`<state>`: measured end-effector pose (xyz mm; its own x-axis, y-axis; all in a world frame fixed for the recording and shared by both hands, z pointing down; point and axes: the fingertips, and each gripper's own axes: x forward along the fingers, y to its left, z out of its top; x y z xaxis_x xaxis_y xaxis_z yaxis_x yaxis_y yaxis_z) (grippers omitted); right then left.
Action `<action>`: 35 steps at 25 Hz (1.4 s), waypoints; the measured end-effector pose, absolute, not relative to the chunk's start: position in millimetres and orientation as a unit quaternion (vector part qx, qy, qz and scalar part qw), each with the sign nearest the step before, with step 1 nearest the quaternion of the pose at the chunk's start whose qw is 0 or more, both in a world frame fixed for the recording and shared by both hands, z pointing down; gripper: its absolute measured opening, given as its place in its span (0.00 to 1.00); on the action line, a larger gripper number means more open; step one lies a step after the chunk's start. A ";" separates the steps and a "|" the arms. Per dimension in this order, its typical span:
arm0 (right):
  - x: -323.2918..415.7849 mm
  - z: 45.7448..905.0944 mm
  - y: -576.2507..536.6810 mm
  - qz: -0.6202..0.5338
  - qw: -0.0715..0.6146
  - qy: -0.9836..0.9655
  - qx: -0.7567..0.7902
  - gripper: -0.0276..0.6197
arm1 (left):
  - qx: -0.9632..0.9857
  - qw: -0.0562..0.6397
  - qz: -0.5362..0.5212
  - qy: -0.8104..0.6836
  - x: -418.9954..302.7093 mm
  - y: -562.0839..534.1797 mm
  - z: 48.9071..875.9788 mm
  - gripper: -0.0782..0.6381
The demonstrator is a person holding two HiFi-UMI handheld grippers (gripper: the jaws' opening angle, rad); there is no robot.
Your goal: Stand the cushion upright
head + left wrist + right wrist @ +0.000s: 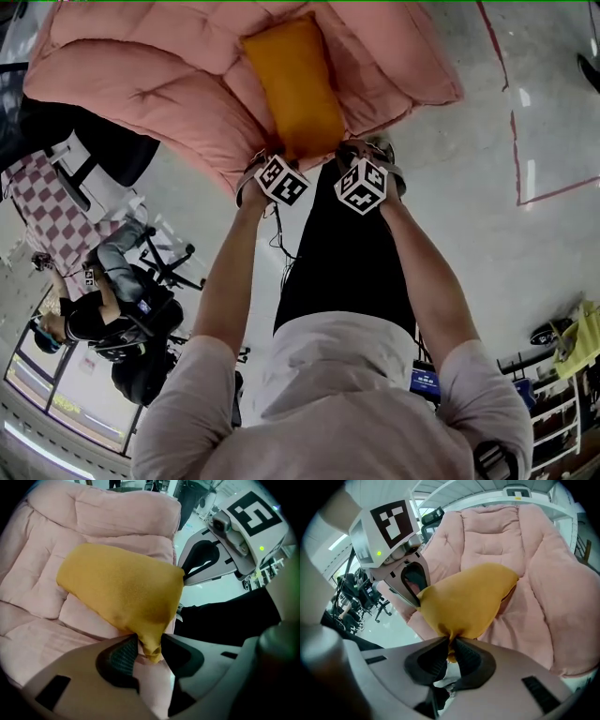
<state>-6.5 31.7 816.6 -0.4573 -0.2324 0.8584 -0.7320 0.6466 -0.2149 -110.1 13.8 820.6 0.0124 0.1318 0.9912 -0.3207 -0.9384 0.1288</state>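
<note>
A person is gripping the orange cushion (292,89), which is lying along the middle of a pink padded lounge chair (141,84), by its two near corners. The left gripper (149,641) is clamping the near-left corner and the right gripper (451,644) is pinching the near-right one. This two-point hold is likely meant for tipping the cushion up against the far backrest.

Both arms are stretched forward side by side, the left arm (228,281) and the right arm (433,281) held almost parallel. The left gripper (149,649) is pointed straight down and the right gripper (450,654) is tilted downward. Each pair of jaws is pinched on a near corner of the cushion (295,89).
</note>
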 end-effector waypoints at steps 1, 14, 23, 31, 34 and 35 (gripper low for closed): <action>-0.4 813.3 31.7 0.288 0.430 -0.801 0.301 0.12 | 0.696 0.176 0.692 -0.072 -104.5 16.3 818.8 0.34; 58.2 792.1 26.5 0.243 0.465 -0.795 0.305 0.10 | 0.723 0.308 0.596 -0.167 -47.5 40.6 809.5 0.28; 69.8 770.2 33.4 0.229 0.479 -0.799 0.282 0.09 | 0.722 0.351 0.562 -0.200 -34.7 53.4 788.7 0.27; 75.2 746.2 27.2 0.223 0.482 -0.797 0.287 0.09 | 0.727 0.369 0.527 -0.240 -29.4 50.1 764.6 0.26; 78.7 736.2 19.6 0.222 0.477 -0.799 0.293 0.09 | 0.721 0.378 0.517 -0.263 -28.6 45.1 757.0 0.25; 80.3 732.9 16.7 0.222 0.475 -0.798 0.296 0.09 | 0.721 0.380 0.512 -0.269 -26.9 42.0 753.5 0.25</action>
